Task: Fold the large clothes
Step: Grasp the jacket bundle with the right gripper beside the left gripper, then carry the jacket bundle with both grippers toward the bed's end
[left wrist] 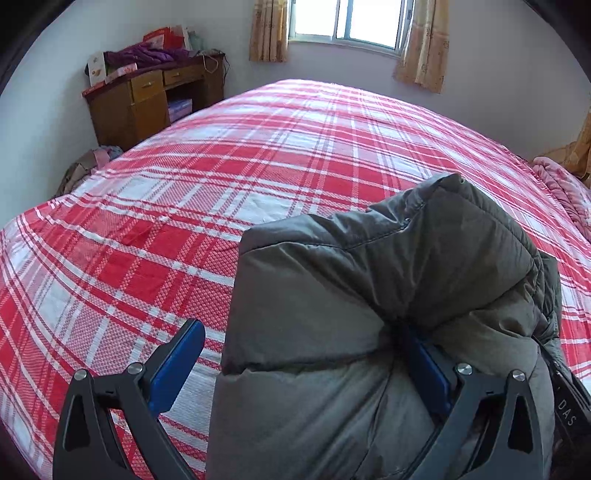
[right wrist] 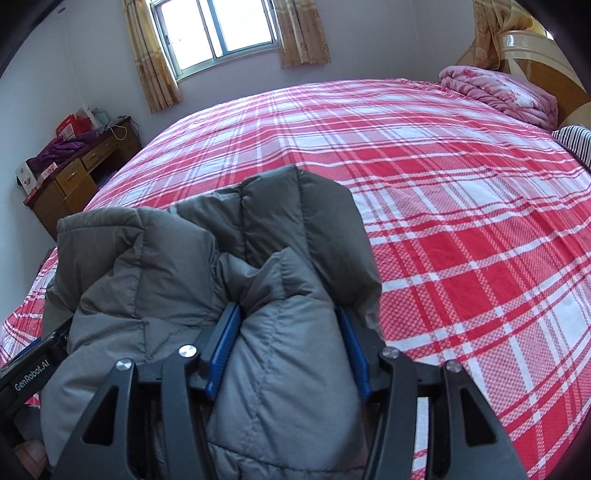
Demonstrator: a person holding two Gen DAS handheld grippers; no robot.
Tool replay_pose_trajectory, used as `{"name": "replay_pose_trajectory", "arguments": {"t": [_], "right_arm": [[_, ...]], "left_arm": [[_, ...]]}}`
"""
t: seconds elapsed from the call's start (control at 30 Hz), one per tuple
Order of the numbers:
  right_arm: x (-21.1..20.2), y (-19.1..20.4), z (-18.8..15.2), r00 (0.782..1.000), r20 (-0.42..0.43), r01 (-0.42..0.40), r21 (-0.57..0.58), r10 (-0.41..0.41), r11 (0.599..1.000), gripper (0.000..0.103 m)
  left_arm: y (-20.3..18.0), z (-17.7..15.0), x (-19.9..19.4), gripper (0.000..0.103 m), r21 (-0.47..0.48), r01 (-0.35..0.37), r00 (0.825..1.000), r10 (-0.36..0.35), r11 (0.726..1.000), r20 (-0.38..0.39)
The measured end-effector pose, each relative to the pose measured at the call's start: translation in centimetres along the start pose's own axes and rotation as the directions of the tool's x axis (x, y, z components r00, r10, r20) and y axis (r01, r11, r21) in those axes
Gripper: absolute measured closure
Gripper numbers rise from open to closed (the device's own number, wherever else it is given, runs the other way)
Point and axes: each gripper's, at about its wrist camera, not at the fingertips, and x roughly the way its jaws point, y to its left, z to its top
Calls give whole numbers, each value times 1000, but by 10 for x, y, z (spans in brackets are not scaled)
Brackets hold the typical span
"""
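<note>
A puffy grey padded jacket lies bunched at the near edge of a bed with a red and white plaid sheet. My left gripper is open wide. Its left blue pad stands clear of the cloth, over the sheet, while its right finger is buried in a fold of the jacket. In the right wrist view, my right gripper is shut on a thick fold of the jacket, with grey fabric bulging between both blue pads. The rest of the jacket drapes left over the other gripper's body.
The plaid sheet stretches flat beyond the jacket. A pink quilt and a striped pillow lie at the headboard end. A wooden desk piled with purple clothes and boxes stands by the far wall, below a window.
</note>
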Motion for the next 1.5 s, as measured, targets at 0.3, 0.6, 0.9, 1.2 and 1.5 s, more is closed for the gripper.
{"name": "replay_pose_trajectory", "arguments": {"t": [0.3,0.6,0.9,1.2,1.5], "right_arm": [[-19,-4,7,999,-4,-34,-14,33,999,34],[-28,-16,-8,994,-61,-91,20,92,996,28],[-11,-19,-12,985,-82,-149,31,151,988,24],[-5,-17,-12,982,-86,-167,3,167,986,27],[-8,-18,-17,982,-78,-173,1,172,985,28]], "left_arm": [[29,-13,-43,1,0,97,995,-97,995,-17],[35,-32,-36,1,-22,223,970,-224,975,-98],[29,-36,-27,1,-33,287,951,-289,957,-109],[16,-33,-25,4,13,310,945,-307,951,-115],[8,-34,-29,4,37,282,955,-277,959,-101]]}}
